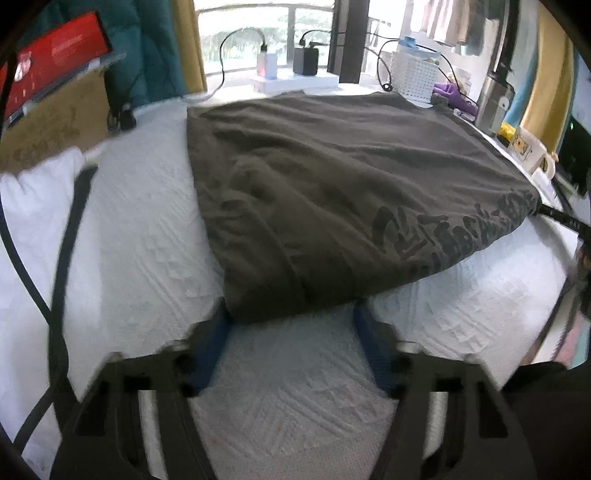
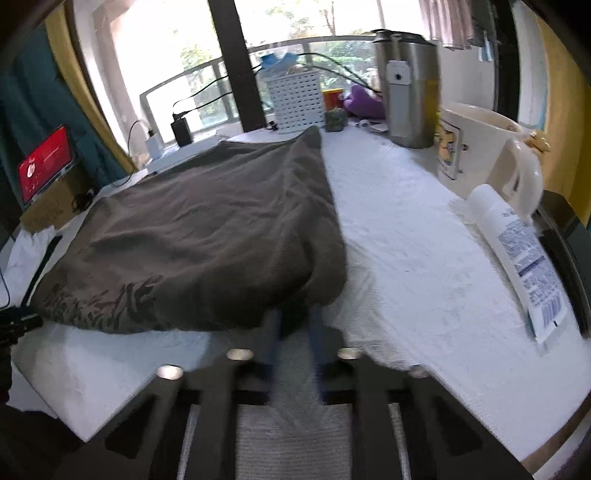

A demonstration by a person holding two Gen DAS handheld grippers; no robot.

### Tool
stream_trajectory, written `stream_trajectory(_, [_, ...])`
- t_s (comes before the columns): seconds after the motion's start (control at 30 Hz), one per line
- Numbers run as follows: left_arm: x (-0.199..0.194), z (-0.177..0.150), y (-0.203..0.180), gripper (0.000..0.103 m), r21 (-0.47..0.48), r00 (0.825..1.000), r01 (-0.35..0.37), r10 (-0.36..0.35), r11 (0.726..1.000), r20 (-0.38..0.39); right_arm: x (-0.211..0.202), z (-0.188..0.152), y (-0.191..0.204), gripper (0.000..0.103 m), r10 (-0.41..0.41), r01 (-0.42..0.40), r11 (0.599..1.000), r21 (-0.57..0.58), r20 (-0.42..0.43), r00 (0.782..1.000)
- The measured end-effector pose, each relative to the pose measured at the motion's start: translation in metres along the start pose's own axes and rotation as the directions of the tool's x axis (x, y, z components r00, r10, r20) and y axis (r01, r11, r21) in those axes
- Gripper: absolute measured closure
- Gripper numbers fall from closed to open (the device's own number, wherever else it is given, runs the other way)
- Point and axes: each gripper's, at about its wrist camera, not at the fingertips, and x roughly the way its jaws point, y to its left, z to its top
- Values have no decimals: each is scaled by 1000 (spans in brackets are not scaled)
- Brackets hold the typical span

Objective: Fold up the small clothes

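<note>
The near right corner of the dark olive printed T-shirt (image 2: 207, 229) is clamped by the right gripper (image 2: 293, 321); at its near left corner, the left gripper (image 1: 291, 314) is held with jaws apart.

You're in a home, by a balcony window (image 2: 332, 33): curtains (image 1: 188, 44), hanging laundry (image 1: 443, 22), a mug (image 2: 491, 147) along the table's right edge.

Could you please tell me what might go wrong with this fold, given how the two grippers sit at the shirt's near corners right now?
1. The left gripper has its jaws either side of the shirt corner without pinching it, while the right gripper is shut on its corner; lifting now could drag the cloth lopsided.
2. The tube and mug lie close beside the right gripper, so a wide swing might knock them.
</note>
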Motion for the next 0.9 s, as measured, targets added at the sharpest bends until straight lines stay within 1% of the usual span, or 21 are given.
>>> stream_trajectory(0.03, [0, 1, -1, 81, 14, 1000, -10, 10, 1000, 2, -1, 1, 1, 101, -22, 22, 1000, -16, -3, 1000])
stream_trajectory(0.07, [0, 1, 0, 89, 13, 1000, 7, -7, 1000, -1, -2, 3, 1, 101, -48, 48, 998, -31, -5, 999])
stream_trajectory(0.1, [-1, 2, 1, 94, 5, 1000, 27, -27, 1000, -6, -3, 5, 0, 101, -75, 75, 996, -48, -1, 997])
stream_trajectory(0.13, [-3, 2, 1, 95, 3, 1000, 22, -22, 1000, 4, -6, 8, -2, 101, -99, 99, 993, -64, 3, 995])
stream_trajectory(0.2, [-9, 5, 1, 96, 10, 1000, 11, -11, 1000, 25, -12, 15, -6, 101, -136, 136, 986, -91, 16, 991])
stream_trajectory(0.33, [-29, 14, 0, 96, 14, 997, 8, -9, 1000, 73, -23, 26, -7, 102, -169, 173, 976, -133, 42, 985])
stream_trajectory(0.43, [-36, 16, 2, 96, 12, 997, 6, -7, 1000, 75, -28, 26, -2, 102, -189, 192, 969, -158, 37, 981])
stream_trajectory(0.5, [-31, 12, 3, 96, 21, 999, 7, -8, 1000, 45, -24, 19, -3, 102, -191, 191, 969, -156, 13, 982])
stream_trajectory(0.57, [-18, 3, 4, 96, 25, 1000, -4, 5, 1000, -8, -14, 7, -5, 102, -176, 171, 976, -137, -28, 984])
stream_trajectory(0.63, [-12, -2, 3, 96, 30, 999, -9, 10, 1000, -39, -8, -3, -5, 102, -177, 169, 977, -128, -50, 983])
stream_trajectory(0.7, [-10, -7, 3, 96, 33, 999, -10, 12, 999, -53, -13, -6, -7, 102, -175, 170, 980, -101, -41, 984])
stream_trajectory(0.73, [-11, -7, 5, 96, 31, 998, -26, 28, 999, -60, -14, -7, -7, 101, -185, 180, 979, -98, -44, 982])
stream_trajectory(0.77, [-10, -9, 9, 96, 22, 997, -40, 41, 999, -72, -15, -7, -11, 101, -216, 211, 973, -97, -49, 975])
stream_trajectory(0.8, [-11, -9, 13, 96, 9, 997, -43, 43, 999, -71, -16, -7, -13, 101, -229, 224, 970, -88, -45, 972])
stream_trajectory(0.9, [-18, -12, 29, 96, -47, 997, -42, 39, 998, -74, -24, -5, -23, 101, -223, 222, 974, -47, -33, 974])
